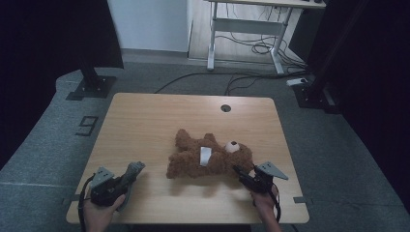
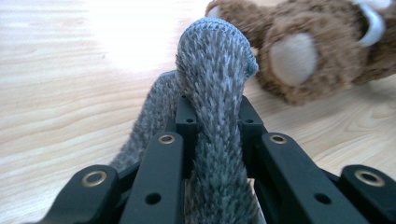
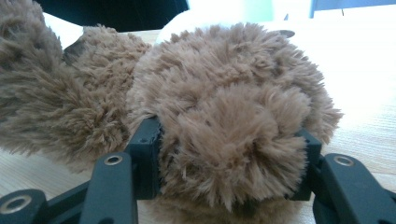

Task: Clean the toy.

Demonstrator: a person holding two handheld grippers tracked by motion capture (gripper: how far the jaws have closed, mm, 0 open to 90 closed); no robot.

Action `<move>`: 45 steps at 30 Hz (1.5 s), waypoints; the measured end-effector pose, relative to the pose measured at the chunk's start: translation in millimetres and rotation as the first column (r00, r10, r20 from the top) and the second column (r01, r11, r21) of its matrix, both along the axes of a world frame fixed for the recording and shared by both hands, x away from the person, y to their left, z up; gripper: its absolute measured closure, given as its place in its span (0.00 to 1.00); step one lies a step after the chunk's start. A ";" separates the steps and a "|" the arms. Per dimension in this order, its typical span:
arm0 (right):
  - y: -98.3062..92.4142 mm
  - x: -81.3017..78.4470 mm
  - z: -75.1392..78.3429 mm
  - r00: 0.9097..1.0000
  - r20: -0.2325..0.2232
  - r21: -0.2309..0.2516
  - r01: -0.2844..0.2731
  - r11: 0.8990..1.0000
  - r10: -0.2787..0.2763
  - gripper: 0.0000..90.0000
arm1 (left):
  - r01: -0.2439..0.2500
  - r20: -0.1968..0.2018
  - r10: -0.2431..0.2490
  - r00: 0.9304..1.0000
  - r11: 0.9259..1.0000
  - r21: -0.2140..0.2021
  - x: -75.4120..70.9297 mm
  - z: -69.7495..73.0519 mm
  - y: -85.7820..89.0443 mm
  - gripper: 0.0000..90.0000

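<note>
A brown teddy bear lies on the wooden table, its head toward the right and a white ribbon on its chest. My right gripper sits at the bear's head end. In the right gripper view its jaws are shut on a round furry lobe of the bear. My left gripper is at the front left of the table, shut on a grey knitted piece. That piece stands up between the jaws, with the bear's paw just beyond it.
A round cable hole sits near the table's far edge. Behind the table are a white desk frame with cables on the floor and a black stand base at the left. Bare wood lies left of the bear.
</note>
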State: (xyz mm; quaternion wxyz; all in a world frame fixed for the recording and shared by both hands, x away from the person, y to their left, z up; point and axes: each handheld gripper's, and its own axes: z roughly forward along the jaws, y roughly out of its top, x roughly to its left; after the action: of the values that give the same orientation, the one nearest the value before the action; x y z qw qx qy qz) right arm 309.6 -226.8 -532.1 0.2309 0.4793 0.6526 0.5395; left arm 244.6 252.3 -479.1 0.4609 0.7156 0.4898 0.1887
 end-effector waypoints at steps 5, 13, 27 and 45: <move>-0.1 0.2 -0.5 1.000 0.003 0.004 -0.001 1.000 0.001 0.49 | 0.017 0.008 -0.017 1.000 1.000 -0.005 -0.6 3.4 -6.8 0.86; 0.0 0.4 0.1 1.000 0.000 0.002 -0.003 1.000 0.003 0.51 | 0.076 0.041 -0.075 0.996 0.997 -0.024 5.4 13.3 -36.1 0.86; -0.4 3.2 -0.8 1.000 -0.003 0.017 -0.006 1.000 0.006 0.52 | 0.236 0.116 -0.236 0.965 0.972 0.015 32.8 55.8 -122.4 0.85; 1.0 5.4 -3.2 1.000 -0.004 0.029 -0.007 1.000 0.007 0.52 | 0.316 -0.011 -0.316 0.949 0.948 0.027 72.8 15.8 -206.7 0.85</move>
State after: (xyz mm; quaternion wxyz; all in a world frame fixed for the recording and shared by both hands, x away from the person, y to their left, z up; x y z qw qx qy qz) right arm 315.0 -225.8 -535.3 0.2205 0.4814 0.6470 0.5487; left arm 317.3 45.6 -463.3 0.4732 0.7920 0.3676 0.1170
